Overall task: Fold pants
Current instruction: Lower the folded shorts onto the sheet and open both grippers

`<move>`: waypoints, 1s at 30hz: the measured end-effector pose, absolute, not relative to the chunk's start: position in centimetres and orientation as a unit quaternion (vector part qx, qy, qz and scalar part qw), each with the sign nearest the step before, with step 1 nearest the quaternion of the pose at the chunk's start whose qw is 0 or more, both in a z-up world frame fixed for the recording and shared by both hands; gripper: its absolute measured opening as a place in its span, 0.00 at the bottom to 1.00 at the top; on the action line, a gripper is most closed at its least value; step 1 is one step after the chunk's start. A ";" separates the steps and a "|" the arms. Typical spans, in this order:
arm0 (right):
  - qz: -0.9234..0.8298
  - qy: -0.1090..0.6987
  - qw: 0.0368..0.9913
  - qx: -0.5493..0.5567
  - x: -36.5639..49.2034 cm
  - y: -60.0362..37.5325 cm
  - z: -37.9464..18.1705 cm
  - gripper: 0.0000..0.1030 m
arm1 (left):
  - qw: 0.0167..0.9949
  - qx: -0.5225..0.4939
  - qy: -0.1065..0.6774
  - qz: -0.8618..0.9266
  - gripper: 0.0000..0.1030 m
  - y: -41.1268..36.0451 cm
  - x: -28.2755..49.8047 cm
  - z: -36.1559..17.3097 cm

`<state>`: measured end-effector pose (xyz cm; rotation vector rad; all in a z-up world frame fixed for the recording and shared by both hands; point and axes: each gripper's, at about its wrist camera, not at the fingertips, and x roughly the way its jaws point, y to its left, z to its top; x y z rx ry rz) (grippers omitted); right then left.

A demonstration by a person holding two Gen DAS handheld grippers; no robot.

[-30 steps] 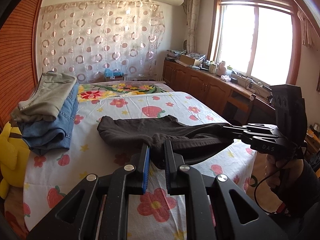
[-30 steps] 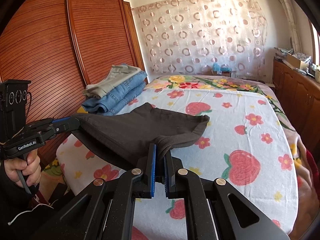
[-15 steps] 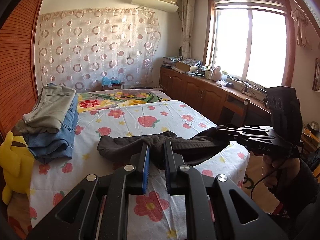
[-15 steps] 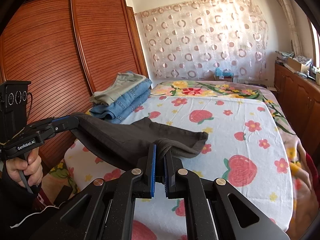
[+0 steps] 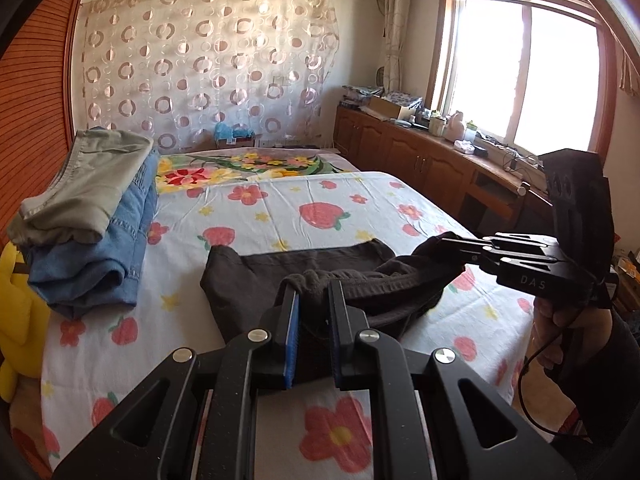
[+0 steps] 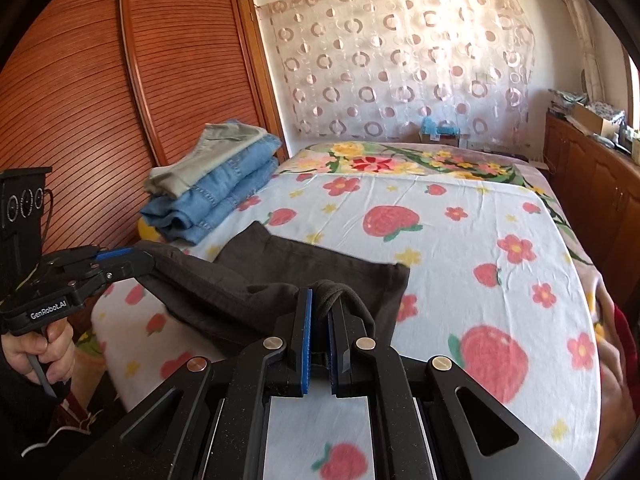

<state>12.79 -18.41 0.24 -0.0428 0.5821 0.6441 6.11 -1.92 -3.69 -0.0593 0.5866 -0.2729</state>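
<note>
Dark brown pants (image 5: 260, 280) lie folded over on the flowered bed sheet (image 5: 320, 200), stretched between both grippers near the bed's front edge. My left gripper (image 5: 314, 292) is shut on a bunched edge of the pants. My right gripper (image 6: 320, 300) is shut on the other bunched edge of the pants (image 6: 312, 268). In the left wrist view the right gripper (image 5: 444, 242) comes in from the right, held by a hand. In the right wrist view the left gripper (image 6: 148, 258) comes in from the left, cloth hanging from it.
A stack of folded jeans with a grey-green garment on top (image 5: 92, 216) sits at the bed's left side, also seen as the stack (image 6: 216, 176). A yellow soft toy (image 5: 12, 308) lies beside it. Wooden wardrobe doors (image 6: 100, 100) stand left; low cabinets (image 5: 420, 160) run under the window.
Both grippers have pulled back toward the bed's front edge with the pants, then moved forward and lower over the bed. The pants now lie flatter, with a folded layer on the sheet.
</note>
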 end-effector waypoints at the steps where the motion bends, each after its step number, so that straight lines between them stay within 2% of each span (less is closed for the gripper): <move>1: 0.310 0.284 0.907 -0.021 13.4 -18.1 0.2 0.06 | 0.948 -0.028 0.288 -0.131 0.14 -1.9 6.6 -3.6; 10: 0.297 0.287 0.910 -0.026 16.3 -16.6 0.0 0.06 | 0.953 -0.024 0.278 -0.122 0.14 -1.5 8.8 -3.1; 17: 0.290 0.302 0.908 -0.027 18.0 -16.0 -1.4 0.06 | 0.946 -0.027 0.302 -0.115 0.14 -1.4 10.2 -4.8; 21: 0.289 0.313 0.904 -0.032 18.5 -15.6 -2.1 0.06 | 0.945 -0.022 0.311 -0.103 0.18 -1.5 10.3 -5.7; 23: 0.289 0.315 0.903 -0.033 18.7 -15.4 -2.4 0.06 | 0.944 -0.022 0.313 -0.097 0.29 -1.4 10.3 -5.9; 25: 0.291 0.316 0.902 -0.034 18.8 -15.3 -2.4 0.06 | 0.947 -0.017 0.306 -0.090 0.35 -1.3 10.0 -6.0; 26: 0.292 0.316 0.902 -0.035 19.0 -15.2 -2.4 0.06 | 0.948 -0.015 0.304 -0.087 0.43 -1.3 9.9 -6.1; 28: 0.292 0.315 0.902 -0.038 19.1 -15.1 -2.4 0.06 | 0.949 -0.019 0.302 -0.087 0.48 -1.0 9.7 -6.3; 30: 0.292 0.314 0.902 -0.040 19.3 -15.0 -2.4 0.06 | 0.946 -0.021 0.310 -0.088 0.58 -0.8 9.7 -6.7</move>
